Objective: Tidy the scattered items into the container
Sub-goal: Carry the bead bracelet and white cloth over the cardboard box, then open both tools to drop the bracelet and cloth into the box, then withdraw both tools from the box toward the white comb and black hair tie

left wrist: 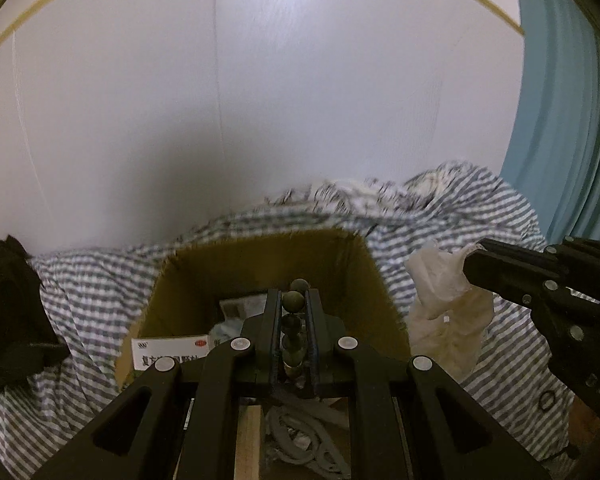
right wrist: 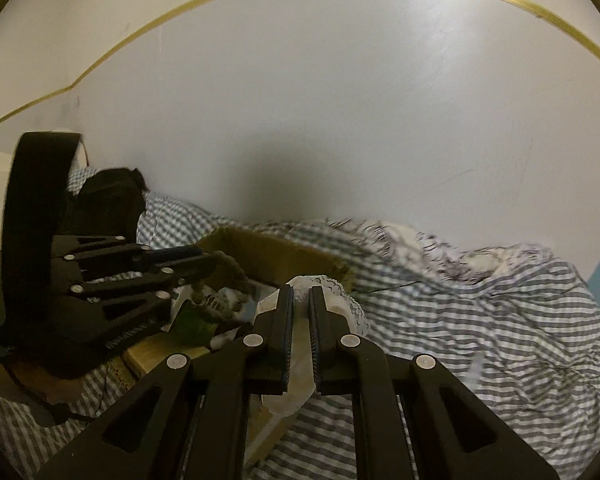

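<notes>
An open cardboard box [left wrist: 352, 264] sits on a striped bedsheet; it also shows in the right wrist view [right wrist: 300, 256]. My left gripper [left wrist: 293, 300] is shut on a string of dark beads [left wrist: 293, 301] and holds it over the box. In the right wrist view the left gripper [right wrist: 216, 264] and the beads [right wrist: 230, 276] hang above the box. My right gripper [right wrist: 301, 300] is shut on a crumpled white tissue [right wrist: 300, 364], just right of the box. The left wrist view shows the right gripper [left wrist: 474, 258] gripping the tissue [left wrist: 448, 304]. A white medicine carton [left wrist: 172, 352] and other items lie inside the box.
The blue-and-white striped sheet [left wrist: 100, 300] is rumpled around the box and piles up at the right [right wrist: 480, 312]. A black cloth [left wrist: 8, 300] lies at the left. A white wall [left wrist: 300, 100] stands close behind. A teal curtain [left wrist: 560, 120] hangs at the right.
</notes>
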Motion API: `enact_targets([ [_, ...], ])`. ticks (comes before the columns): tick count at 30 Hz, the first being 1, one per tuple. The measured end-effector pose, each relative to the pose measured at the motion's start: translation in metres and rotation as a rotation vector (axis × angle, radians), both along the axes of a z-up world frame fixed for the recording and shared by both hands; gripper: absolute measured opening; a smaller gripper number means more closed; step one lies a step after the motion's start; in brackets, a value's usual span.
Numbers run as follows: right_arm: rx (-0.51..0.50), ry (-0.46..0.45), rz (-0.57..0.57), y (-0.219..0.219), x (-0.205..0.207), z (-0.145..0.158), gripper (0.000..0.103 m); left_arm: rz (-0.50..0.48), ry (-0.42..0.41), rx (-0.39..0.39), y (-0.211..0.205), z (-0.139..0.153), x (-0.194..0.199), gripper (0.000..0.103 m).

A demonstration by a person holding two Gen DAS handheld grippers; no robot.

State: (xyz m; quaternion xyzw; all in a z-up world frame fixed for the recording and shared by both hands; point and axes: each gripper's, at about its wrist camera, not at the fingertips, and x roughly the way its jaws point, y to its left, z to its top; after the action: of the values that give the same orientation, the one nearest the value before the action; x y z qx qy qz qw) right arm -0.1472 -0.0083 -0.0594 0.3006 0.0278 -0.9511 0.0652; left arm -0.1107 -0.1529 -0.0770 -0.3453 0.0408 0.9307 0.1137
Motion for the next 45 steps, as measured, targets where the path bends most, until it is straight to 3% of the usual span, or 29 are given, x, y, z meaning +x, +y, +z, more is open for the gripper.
enact_targets([
  [11,0.008,-0.126,0.065,-0.035,-0.051,-0.06,0.007,0.039,-0.141,0.008,-0.024,-0.052,-0.029,0.012],
  [17,0.014,-0.214,0.08,-0.044,-0.065,-0.088,0.008,0.031,-0.162,0.05,-0.03,-0.053,-0.033,0.014],
  [19,0.038,-0.221,0.087,-0.046,-0.065,-0.092,0.011,0.026,-0.161,0.041,-0.028,-0.05,-0.033,0.015],
  [20,0.05,-0.219,0.09,-0.048,-0.065,-0.092,0.02,0.027,-0.158,0.039,-0.029,-0.048,-0.032,0.018],
  [21,0.06,-0.212,0.09,-0.048,-0.064,-0.091,0.032,0.028,-0.155,0.042,-0.029,-0.046,-0.032,0.022],
  [23,0.061,-0.192,0.081,-0.046,-0.061,-0.087,0.045,0.045,-0.145,0.048,-0.032,-0.04,-0.031,0.031],
  [29,0.044,-0.138,0.051,-0.032,-0.047,-0.064,0.048,0.074,-0.096,0.072,-0.036,-0.009,-0.023,0.037],
  [32,0.034,-0.096,0.021,-0.02,-0.036,-0.047,0.063,0.087,-0.053,0.103,-0.031,0.012,-0.013,0.06],
  [33,0.033,-0.074,0.008,-0.015,-0.03,-0.039,0.07,0.086,-0.038,0.133,-0.03,0.018,-0.007,0.061],
  [37,0.033,-0.006,-0.032,0.004,-0.008,-0.011,0.074,0.06,0.01,0.22,-0.02,0.047,0.011,0.067],
  [39,0.035,0.012,-0.047,0.014,0.003,0.0,0.076,0.059,0.052,0.22,-0.01,0.062,0.021,0.086],
  [41,0.035,0.034,-0.071,0.027,0.015,0.012,0.083,0.06,0.096,0.223,-0.001,0.075,0.032,0.096],
  [45,0.031,0.083,-0.138,0.055,0.042,0.035,0.091,0.051,0.185,0.249,0.017,0.101,0.055,0.103],
])
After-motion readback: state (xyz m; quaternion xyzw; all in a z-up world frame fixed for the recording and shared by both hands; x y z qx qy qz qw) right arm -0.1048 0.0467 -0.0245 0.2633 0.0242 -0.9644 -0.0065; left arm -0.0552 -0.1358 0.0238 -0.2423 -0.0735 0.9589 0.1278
